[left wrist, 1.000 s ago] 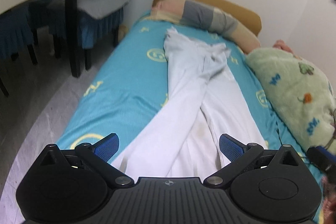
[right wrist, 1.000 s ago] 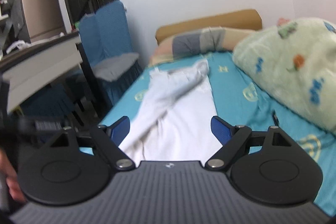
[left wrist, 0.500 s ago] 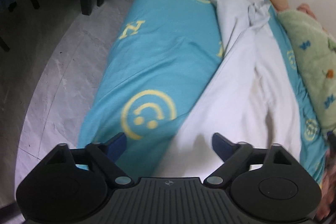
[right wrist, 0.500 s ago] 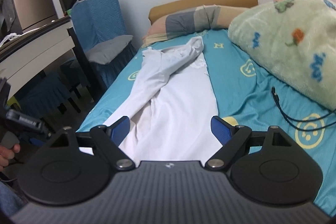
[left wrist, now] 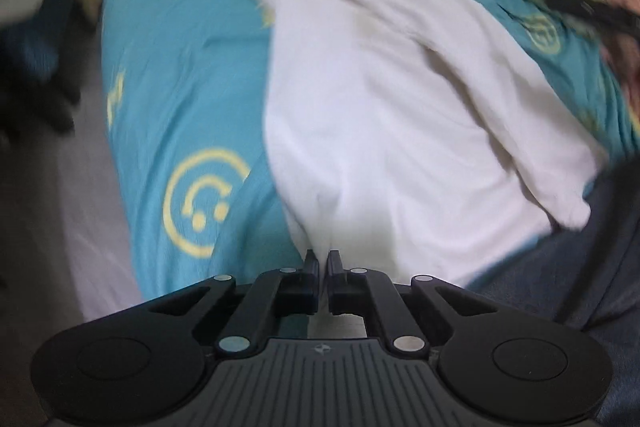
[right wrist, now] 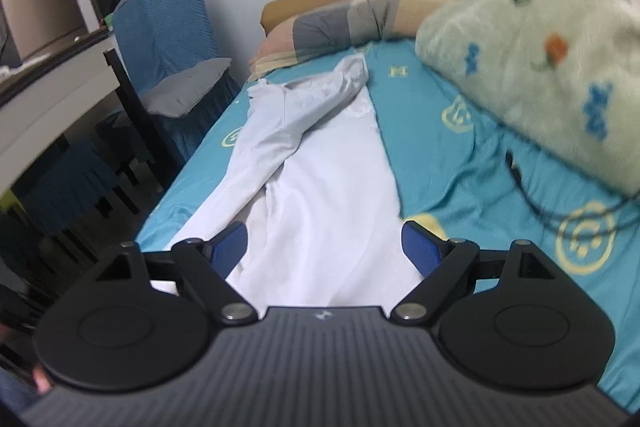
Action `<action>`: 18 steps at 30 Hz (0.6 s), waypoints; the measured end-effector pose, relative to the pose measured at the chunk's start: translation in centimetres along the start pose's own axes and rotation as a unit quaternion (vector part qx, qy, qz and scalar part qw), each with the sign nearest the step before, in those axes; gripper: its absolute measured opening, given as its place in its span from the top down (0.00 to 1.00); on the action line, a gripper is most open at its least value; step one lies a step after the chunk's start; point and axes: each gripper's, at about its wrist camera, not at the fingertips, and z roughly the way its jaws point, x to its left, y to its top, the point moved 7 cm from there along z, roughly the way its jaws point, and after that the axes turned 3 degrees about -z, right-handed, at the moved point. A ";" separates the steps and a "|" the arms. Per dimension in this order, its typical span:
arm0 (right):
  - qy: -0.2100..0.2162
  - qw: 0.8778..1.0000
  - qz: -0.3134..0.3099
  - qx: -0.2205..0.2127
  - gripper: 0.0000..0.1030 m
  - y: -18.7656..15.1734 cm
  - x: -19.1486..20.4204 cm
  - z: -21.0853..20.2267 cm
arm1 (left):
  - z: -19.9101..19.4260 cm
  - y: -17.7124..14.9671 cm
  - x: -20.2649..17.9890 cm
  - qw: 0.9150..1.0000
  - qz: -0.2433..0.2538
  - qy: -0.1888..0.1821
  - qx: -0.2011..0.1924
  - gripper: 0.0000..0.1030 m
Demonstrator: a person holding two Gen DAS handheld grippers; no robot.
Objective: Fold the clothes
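Trousers lie lengthwise on the bed, white on teal sheet. My left gripper jaws pinch the near hem; right gripper jaws apart above the cuffs. Blanket alongside.

Both tools are black, ribbed-bodied, silver-screwed, round-hubbed; the right claw has blue pads.

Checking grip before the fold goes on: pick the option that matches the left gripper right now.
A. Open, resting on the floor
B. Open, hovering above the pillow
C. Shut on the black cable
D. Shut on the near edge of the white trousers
D: in the left wrist view the left gripper has its fingers pressed together on the near edge of the white trousers, which bunch up there.
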 end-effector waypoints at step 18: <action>0.004 0.997 0.072 -0.033 0.17 1.7 -3.6 -2.2 | 1.6 4.5 -15.5 0.993 -0.096 -0.061 0.009 0.94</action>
